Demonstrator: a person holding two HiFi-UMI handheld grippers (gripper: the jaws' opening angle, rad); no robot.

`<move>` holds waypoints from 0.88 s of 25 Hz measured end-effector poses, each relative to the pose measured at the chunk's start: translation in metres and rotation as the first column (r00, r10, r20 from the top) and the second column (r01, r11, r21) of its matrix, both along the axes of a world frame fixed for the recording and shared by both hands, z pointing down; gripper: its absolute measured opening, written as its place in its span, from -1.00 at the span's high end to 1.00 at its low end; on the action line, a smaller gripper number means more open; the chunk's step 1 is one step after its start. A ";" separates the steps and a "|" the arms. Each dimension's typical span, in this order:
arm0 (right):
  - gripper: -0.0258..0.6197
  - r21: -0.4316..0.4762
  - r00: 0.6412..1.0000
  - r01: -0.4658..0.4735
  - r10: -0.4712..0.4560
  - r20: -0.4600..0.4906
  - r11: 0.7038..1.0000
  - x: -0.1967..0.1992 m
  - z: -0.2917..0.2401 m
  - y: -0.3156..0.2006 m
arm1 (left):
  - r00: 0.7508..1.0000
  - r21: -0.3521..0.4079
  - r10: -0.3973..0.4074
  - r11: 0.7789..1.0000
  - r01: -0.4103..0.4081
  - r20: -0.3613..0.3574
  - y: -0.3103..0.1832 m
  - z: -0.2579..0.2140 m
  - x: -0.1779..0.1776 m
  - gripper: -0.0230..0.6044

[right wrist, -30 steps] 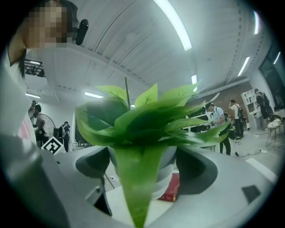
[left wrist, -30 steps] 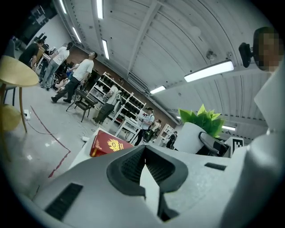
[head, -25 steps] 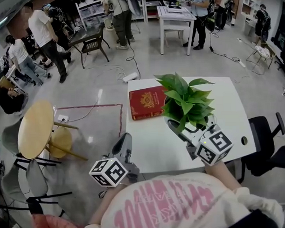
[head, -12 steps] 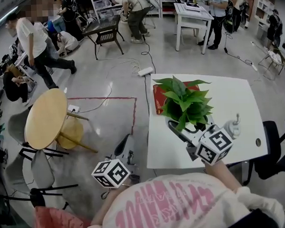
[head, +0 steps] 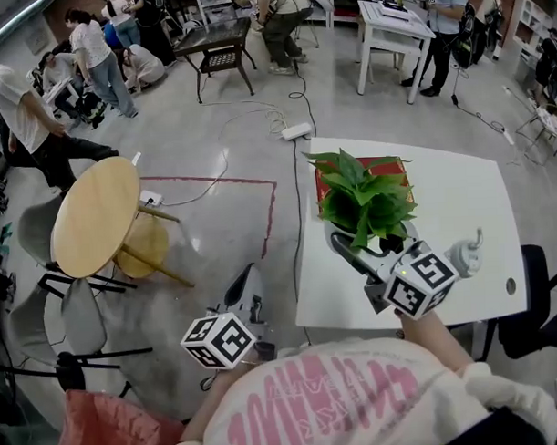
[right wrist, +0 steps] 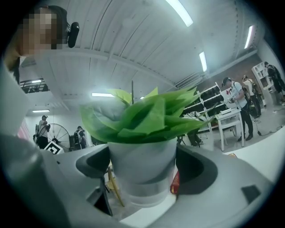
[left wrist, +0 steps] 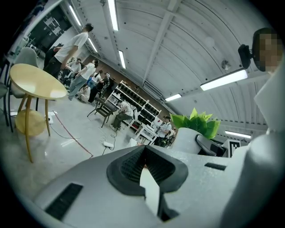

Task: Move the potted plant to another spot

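A cream sweatshirt (head: pixel 358 401) with pink lettering was worn, at the frame's bottom. The left tool (head: pixel 244 284) and the right tool (head: pixel 362 251) were moulded in grey with dark ribbed pads (left wrist: pixel 129 167), each topped by a white cube (head: pixel 219 340) printed with black square markers.

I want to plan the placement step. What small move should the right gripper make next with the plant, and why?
Probably carry the potted plant, kept upright, towards the bare right side of the white table. The right gripper is clamped on its pot, which is close to the red book near the table's left edge. The left gripper is shut and empty, off the table.
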State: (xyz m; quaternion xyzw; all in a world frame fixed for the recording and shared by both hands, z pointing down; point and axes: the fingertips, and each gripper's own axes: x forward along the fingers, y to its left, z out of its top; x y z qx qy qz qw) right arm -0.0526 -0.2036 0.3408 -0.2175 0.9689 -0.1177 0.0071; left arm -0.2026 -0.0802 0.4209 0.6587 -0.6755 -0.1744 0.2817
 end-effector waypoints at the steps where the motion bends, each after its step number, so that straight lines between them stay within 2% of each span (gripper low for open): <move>1: -0.55 0.000 1.000 0.009 -0.009 -0.001 1.000 0.000 0.000 0.000 | 1.000 0.002 -0.007 1.000 0.007 -0.001 0.000 0.000 0.001 0.92; 9: -0.54 -0.021 0.997 0.074 -0.074 0.012 0.997 -0.006 -0.002 -0.022 | 0.999 0.025 -0.020 0.999 0.019 0.031 -0.016 -0.015 0.015 0.92; 17: -0.54 -0.035 0.988 0.153 -0.154 -0.008 0.988 0.003 0.015 -0.035 | 0.996 0.110 -0.088 0.990 0.085 0.026 -0.027 -0.029 0.028 0.92; 22: -0.54 -0.054 0.986 0.164 -0.166 -0.030 0.985 0.006 0.031 -0.039 | 0.996 0.076 -0.089 0.993 0.087 0.027 -0.033 -0.018 0.038 0.92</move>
